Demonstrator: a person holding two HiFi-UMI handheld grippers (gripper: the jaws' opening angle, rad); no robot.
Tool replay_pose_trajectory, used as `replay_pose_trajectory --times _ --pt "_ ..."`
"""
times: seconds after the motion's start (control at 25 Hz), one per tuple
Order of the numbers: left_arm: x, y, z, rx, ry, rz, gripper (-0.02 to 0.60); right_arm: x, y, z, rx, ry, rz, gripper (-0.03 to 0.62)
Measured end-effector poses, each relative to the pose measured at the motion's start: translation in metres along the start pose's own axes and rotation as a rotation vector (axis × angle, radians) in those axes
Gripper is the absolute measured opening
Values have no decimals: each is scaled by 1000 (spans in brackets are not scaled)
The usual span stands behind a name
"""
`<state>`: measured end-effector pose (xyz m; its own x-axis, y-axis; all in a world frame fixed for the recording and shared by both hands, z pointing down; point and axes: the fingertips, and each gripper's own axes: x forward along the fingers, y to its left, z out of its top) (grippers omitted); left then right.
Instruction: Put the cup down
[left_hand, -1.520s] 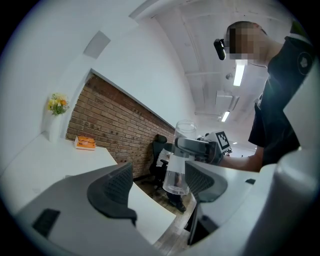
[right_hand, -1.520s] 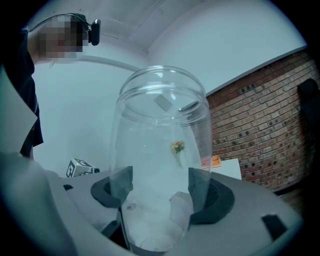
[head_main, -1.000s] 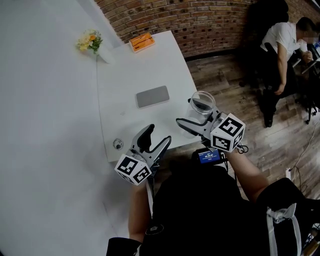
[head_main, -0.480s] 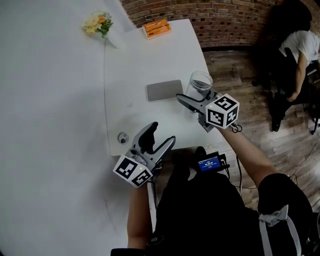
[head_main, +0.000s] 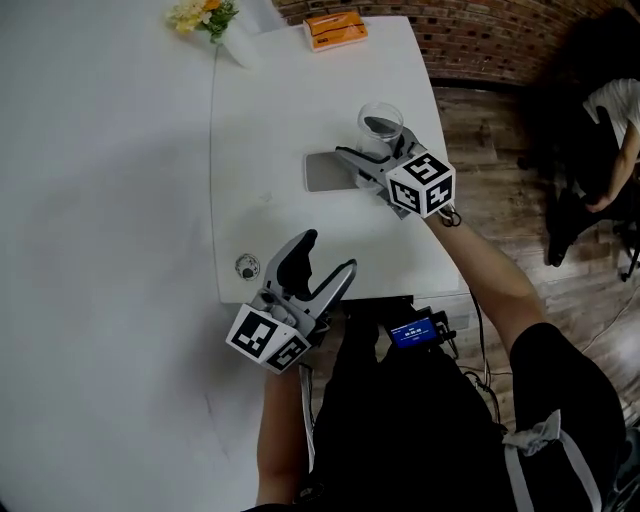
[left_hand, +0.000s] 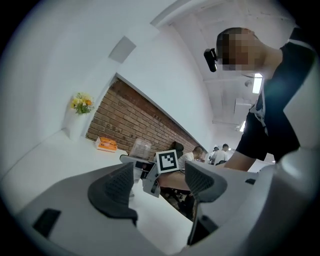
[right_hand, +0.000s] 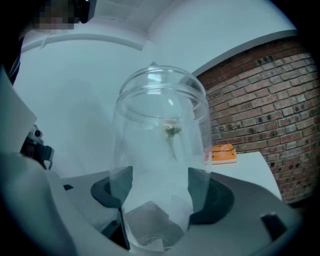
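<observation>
Now your right gripper (head_main: 372, 158) clasps the upright cup (head_main: 381, 122), jaws spread wide around its wall. Lower it straight onto the worktop (head_main: 270, 120), just inside the right edge.

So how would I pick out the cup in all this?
Look at the white table, toward its right edge, where the right gripper is shut on the cup. It is the only see-through thing there, tall and clear, beside a flat grey pad, with an orange box at the far end.
</observation>
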<state>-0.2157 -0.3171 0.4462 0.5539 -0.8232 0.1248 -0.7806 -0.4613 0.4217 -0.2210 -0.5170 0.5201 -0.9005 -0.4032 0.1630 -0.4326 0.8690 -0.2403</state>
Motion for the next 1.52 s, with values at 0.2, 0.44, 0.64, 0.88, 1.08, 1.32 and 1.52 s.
replay_pose_trajectory --times 0.2,0.44,0.64,0.88,1.08,1.32,1.52 --pt "-2 -2 0 -15 4 23 328 15 -4 -10 -98 26 9 356" --pt "1 -7 11 -25 32 54 328 10 1 -3 -187 -1 17 356" --pt "7 -5 23 -50 64 75 328 8 5 0 -217 -16 14 356" --pt "0 -20 21 -7 49 48 328 -6 7 9 -232 -19 -17 357" --pt "-3 -18 17 25 48 36 328 -7 7 -3 -194 21 0 415" --pt "-13 -14 9 14 33 42 328 -18 9 -23 -174 72 -8 440" --pt "-25 -12 4 18 14 40 328 -45 7 -25 -98 65 -55 440"
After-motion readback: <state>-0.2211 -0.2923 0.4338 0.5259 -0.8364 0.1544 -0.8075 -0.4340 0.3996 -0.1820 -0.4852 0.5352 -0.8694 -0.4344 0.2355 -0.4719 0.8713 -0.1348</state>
